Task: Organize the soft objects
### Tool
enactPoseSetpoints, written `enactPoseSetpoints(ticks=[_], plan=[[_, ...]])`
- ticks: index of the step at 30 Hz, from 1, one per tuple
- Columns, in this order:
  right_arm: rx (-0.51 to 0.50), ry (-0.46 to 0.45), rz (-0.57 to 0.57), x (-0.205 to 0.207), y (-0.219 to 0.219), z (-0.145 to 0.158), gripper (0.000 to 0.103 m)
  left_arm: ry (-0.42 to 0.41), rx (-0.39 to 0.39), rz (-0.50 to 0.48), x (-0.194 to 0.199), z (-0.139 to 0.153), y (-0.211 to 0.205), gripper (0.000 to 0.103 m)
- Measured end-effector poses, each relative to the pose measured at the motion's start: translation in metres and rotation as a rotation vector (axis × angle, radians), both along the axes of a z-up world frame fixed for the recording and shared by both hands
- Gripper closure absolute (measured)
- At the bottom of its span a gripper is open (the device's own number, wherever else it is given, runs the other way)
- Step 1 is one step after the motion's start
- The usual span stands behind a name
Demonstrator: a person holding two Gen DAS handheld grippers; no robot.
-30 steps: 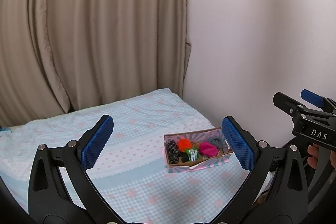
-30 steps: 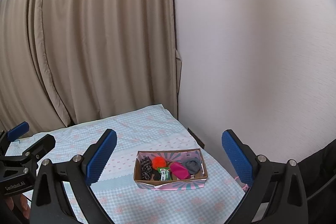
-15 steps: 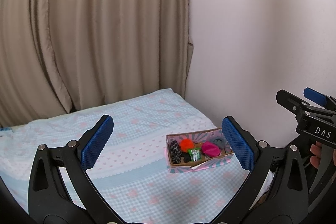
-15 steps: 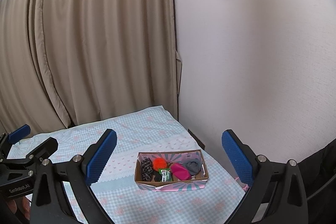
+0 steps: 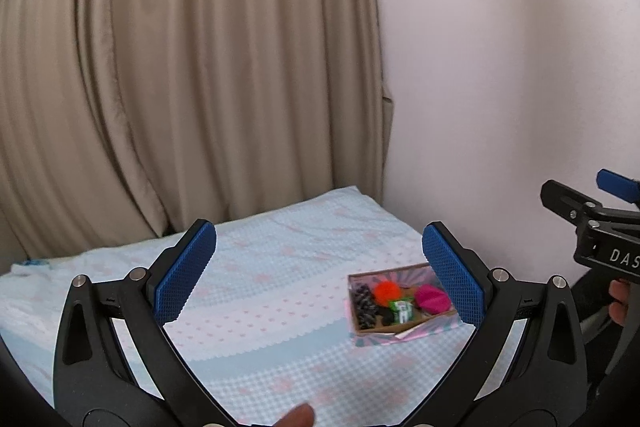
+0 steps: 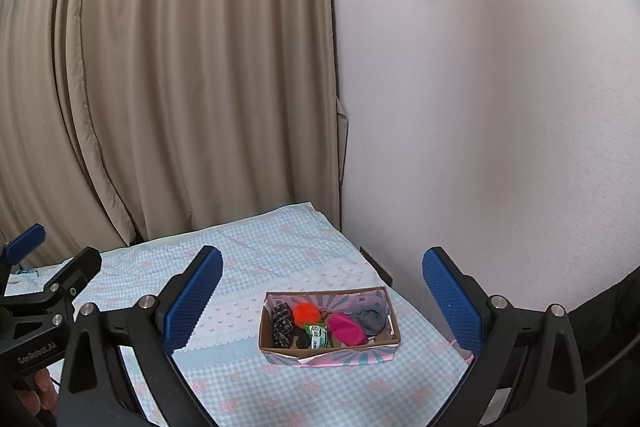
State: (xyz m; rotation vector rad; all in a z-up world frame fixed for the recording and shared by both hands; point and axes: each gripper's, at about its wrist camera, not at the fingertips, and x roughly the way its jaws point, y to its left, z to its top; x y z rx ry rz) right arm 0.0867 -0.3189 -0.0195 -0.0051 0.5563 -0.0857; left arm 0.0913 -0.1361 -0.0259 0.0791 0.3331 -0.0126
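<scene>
A small cardboard box (image 6: 387, 307) with a pink and teal striped outside sits on the bed near the wall. Inside lie several soft things: an orange pompom (image 6: 307, 313), a pink pouch (image 6: 346, 327), a grey sock (image 6: 370, 319), a dark patterned scrunchie (image 6: 281, 326) and a green packet (image 6: 317, 334). The same box (image 5: 360, 330) shows in the left wrist view, its right end hidden by my finger. My left gripper (image 5: 318, 273) and right gripper (image 6: 322, 295) both hang open and empty, well above and short of the box.
The bed (image 6: 256, 259) has a light blue checked cover with pink bows. Beige curtains (image 6: 180, 87) hang behind it and a white wall (image 6: 480, 107) runs along its right side. A fingertip (image 5: 298, 417) shows at the bottom edge.
Both views have drifted slightly; the box sits a little further right in the left wrist view. Both grippers stay open and empty.
</scene>
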Motion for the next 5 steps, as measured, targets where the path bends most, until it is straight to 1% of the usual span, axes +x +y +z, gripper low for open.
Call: enactPoseSetpoints(ticks=[2, 5], plan=[[-0.001, -0.001, -0.001, 0.0012, 0.0002, 0.0005, 0.003, 0.003, -0.006, -0.005, 0.0033, -0.0007, 0.0025, 0.0], [-0.001, 0.001, -0.004, 0.0038, 0.0008, 0.0, 0.003, 0.019, -0.046, -0.022, 0.0083, -0.0025, 0.0089, 0.0]])
